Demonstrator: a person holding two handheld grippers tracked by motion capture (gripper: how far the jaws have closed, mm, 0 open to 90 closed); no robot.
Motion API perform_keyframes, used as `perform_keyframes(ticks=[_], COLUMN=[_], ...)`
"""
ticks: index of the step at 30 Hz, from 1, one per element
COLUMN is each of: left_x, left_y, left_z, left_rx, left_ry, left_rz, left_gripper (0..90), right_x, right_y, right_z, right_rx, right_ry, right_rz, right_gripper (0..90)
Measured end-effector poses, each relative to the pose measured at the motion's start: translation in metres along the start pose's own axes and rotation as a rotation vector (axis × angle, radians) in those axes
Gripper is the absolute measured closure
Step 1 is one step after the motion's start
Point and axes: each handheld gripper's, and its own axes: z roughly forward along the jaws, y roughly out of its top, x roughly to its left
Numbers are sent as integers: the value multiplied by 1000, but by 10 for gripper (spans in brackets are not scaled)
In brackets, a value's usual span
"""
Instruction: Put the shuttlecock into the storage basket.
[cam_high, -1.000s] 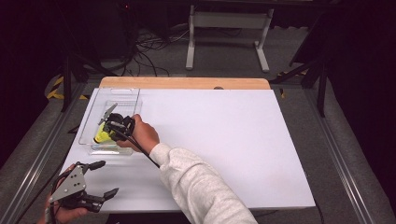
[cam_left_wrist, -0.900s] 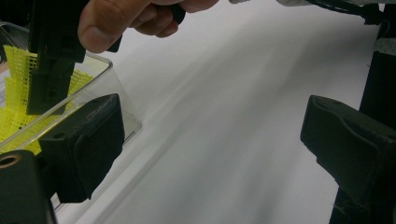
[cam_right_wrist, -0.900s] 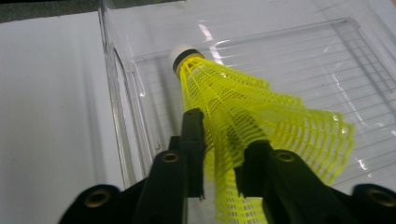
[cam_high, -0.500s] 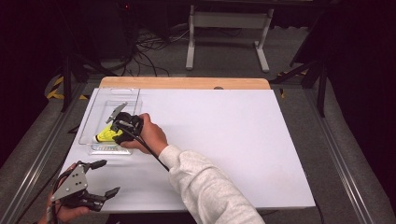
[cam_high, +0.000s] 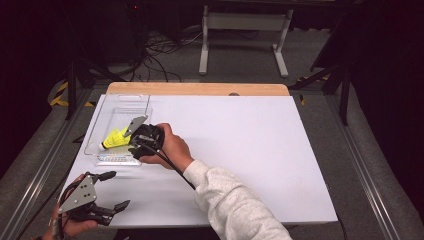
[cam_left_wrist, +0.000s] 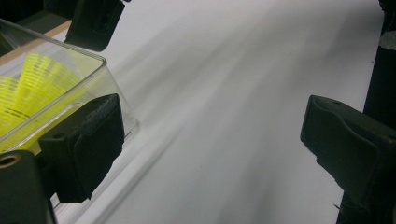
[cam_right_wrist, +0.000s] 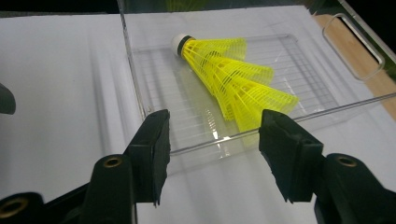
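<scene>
Much bare table (cam_high: 260, 150) beside tray (cam_high: 145, 102)

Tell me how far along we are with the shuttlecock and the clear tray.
Done, it seems: the yellow shuttlecock lies on its side inside the clear tray, with no jaw touching it. In hand: the right gripper sits at the tray's near wall; its jaws have just been opening, nothing between them. The left gripper rests open near the table's front edge. Left: probably only drawing the right gripper clear.
</scene>
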Motion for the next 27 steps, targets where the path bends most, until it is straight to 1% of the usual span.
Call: perform_keyframes(ticks=[2, 5, 8, 9, 12, 14, 18, 21, 22, 27], left_x=[0, 0, 1, 1, 1, 1, 1, 0, 0, 0], left_y=[0, 0, 0, 0, 2, 2, 3, 2, 3, 3], left_z=[0, 1, 2, 4, 6, 8, 10, 12, 13, 15], left_rx=[5, 5, 10, 9, 15, 17, 22, 27, 29, 33], left_ry=[-2, -2, -4, -6, -8, -11, -18, -19, -16, -19], left_rz=[4, 3, 5, 2, 14, 11, 10, 12, 15, 12], left_gripper=[74, 74, 74, 74, 74, 74, 74, 73, 73, 73], right_x=[-1, 0, -1, -2, -4, -5, -9, -12, -13, -18], right_y=[-2, -8, -11, -13, -20, -24, -33, -39, -42, -52], right_z=[-3, -10, -14, -17, -25, -30, -42, -50, -53, -64], right_rx=[-10, -24, -34, -41, -51, -57, -70, -78, -83, -94], right_ry=[6, -11, -10, -14, -30, -28, -52, -56, -67, -83], right_rz=[11, 15, 23, 28, 36, 44, 56, 63, 66, 87], right_gripper=[442, 433, 429, 428, 417, 413, 402, 390, 388, 375])
